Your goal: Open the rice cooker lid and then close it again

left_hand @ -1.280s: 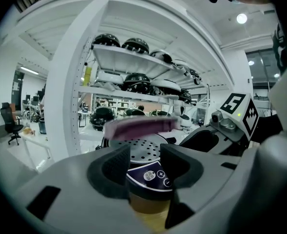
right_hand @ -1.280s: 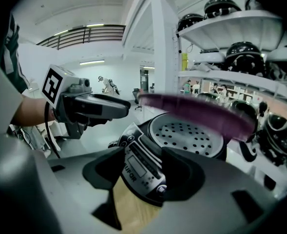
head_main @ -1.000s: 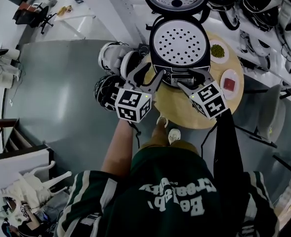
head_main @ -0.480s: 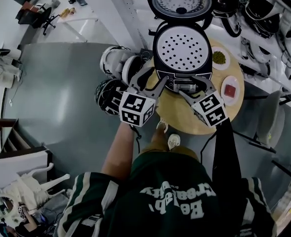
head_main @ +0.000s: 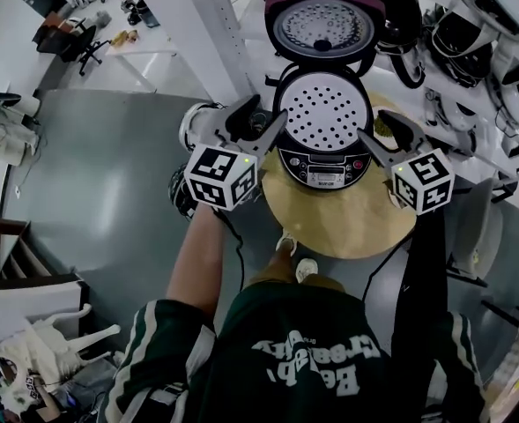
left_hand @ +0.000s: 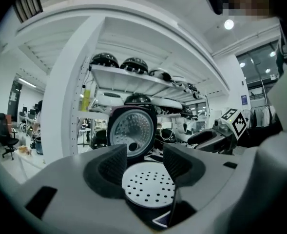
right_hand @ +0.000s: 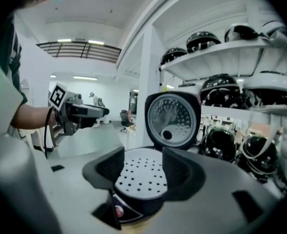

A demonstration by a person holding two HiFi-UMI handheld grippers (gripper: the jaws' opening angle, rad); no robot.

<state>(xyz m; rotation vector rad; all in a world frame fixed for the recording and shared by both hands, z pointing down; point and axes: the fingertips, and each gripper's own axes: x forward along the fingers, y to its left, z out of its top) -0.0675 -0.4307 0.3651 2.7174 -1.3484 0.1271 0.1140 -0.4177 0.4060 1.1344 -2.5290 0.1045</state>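
The black rice cooker (head_main: 323, 159) stands on a round wooden table (head_main: 338, 223). Its lid (head_main: 323, 23) is swung up and back, and a white perforated tray (head_main: 323, 111) lies inside. My left gripper (head_main: 259, 117) hangs in the air at the cooker's left side. Its jaws have just been opening and nothing is between them. My right gripper (head_main: 384, 139) is open and empty at the cooker's right side. Neither touches the cooker. The left gripper view looks past the left gripper (left_hand: 144, 162) at the lid (left_hand: 131, 130). In the right gripper view the tray (right_hand: 141, 177) shows between the right gripper's (right_hand: 141, 167) jaws.
Helmets (head_main: 202, 113) lie on the floor left of the table, beside a white pillar (head_main: 215, 25). More helmets (head_main: 470, 33) fill the shelves behind and to the right of the cooker.
Both grippers have risen from the cooker's front and spread apart, the left to its left side, the right to its right side. The lid stays up.
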